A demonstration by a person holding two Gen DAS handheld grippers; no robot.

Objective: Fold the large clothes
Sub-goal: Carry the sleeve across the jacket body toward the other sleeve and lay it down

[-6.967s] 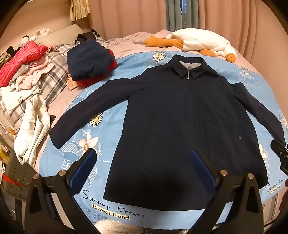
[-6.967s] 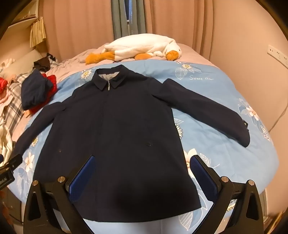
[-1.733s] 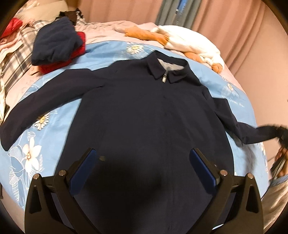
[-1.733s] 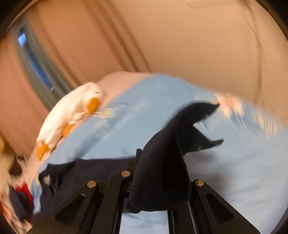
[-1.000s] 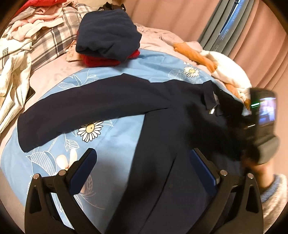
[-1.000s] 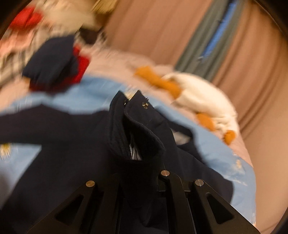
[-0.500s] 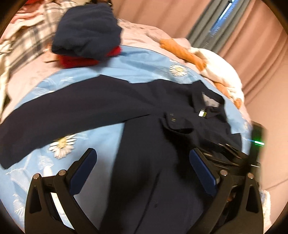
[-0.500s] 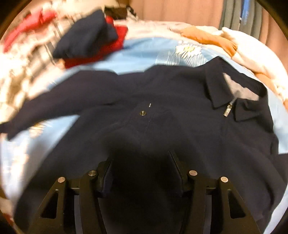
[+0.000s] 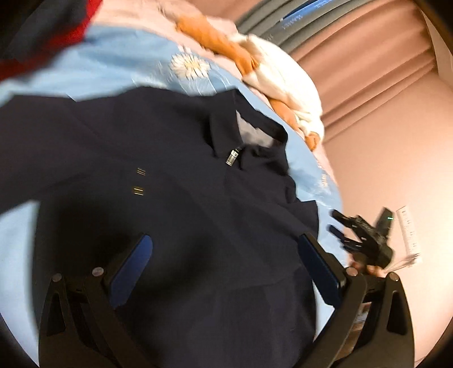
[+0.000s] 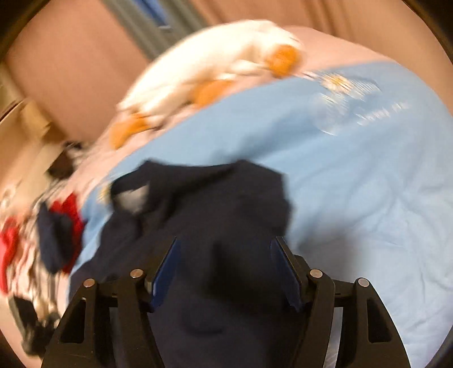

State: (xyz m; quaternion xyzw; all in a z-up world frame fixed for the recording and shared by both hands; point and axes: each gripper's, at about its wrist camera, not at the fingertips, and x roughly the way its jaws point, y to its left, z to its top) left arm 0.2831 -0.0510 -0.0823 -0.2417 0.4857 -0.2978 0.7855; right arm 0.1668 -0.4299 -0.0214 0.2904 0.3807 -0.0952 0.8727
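The navy jacket [image 9: 175,215] lies face up on the light blue floral duvet [image 9: 107,70] of the bed, collar toward the curtains, its grey inner lining showing at the neck and a silver zipper pull [image 9: 232,156] at the collar's base; one sleeve lies folded across the chest, its cuff marked by two pairs of small brass-coloured stitches [image 9: 138,181], while the other sleeve stretches away to the left edge of the left wrist view; the left gripper [image 9: 223,257] hovers over the lower body of the jacket with its blue-padded fingers spread wide and nothing between them; the right gripper [image 10: 225,271] is also parted, its fingers straddling dark jacket cloth without pinching it, and in the left wrist view it shows off the jacket's right edge [image 9: 365,240], held in a hand; both views are motion-blurred; beyond the collar a white plush goose with orange feet [image 9: 271,82] lies on the pink sheet [image 9: 136,11] near the pink curtains [image 9: 382,65]; a folded navy and red pile of clothes [image 10: 59,229] sits at the far left of the bed, beside plaid fabric [image 10: 25,235].
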